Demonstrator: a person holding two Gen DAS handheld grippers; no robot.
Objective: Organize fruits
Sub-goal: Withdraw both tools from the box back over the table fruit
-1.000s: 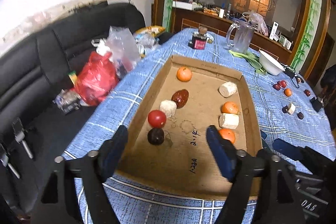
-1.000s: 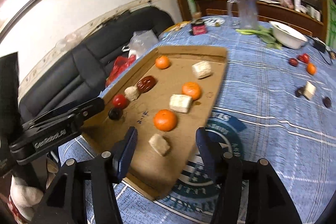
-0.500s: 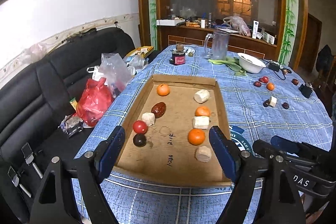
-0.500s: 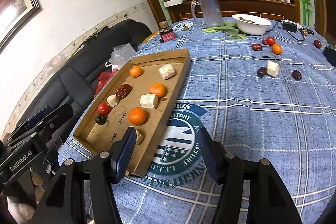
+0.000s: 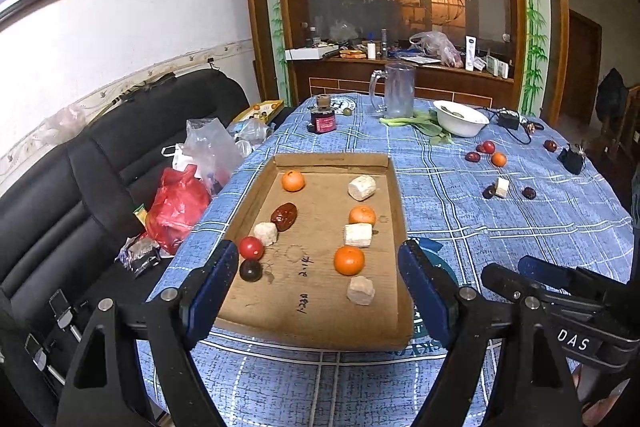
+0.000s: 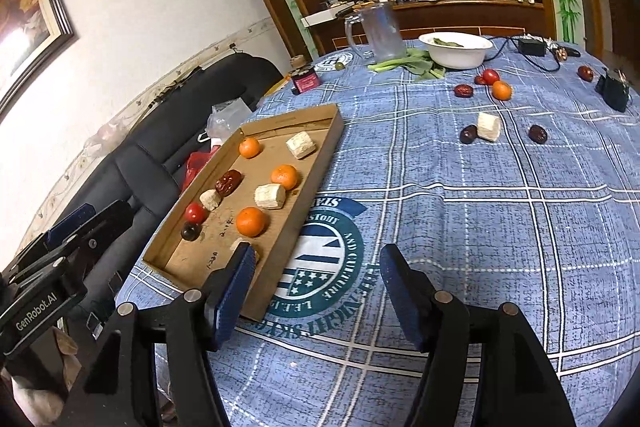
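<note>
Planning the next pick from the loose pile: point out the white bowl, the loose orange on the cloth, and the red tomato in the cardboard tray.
white bowl (image 6: 456, 57): right wrist view, front outer wall.
loose orange (image 6: 501, 90): right wrist view, centre of peel.
red tomato (image 5: 251, 247): left wrist view, centre of skin.

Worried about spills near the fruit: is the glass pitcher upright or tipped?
Upright. The glass pitcher stands on its base on the blue tablecloth, mouth up, handle at its side. It looks empty.
</note>
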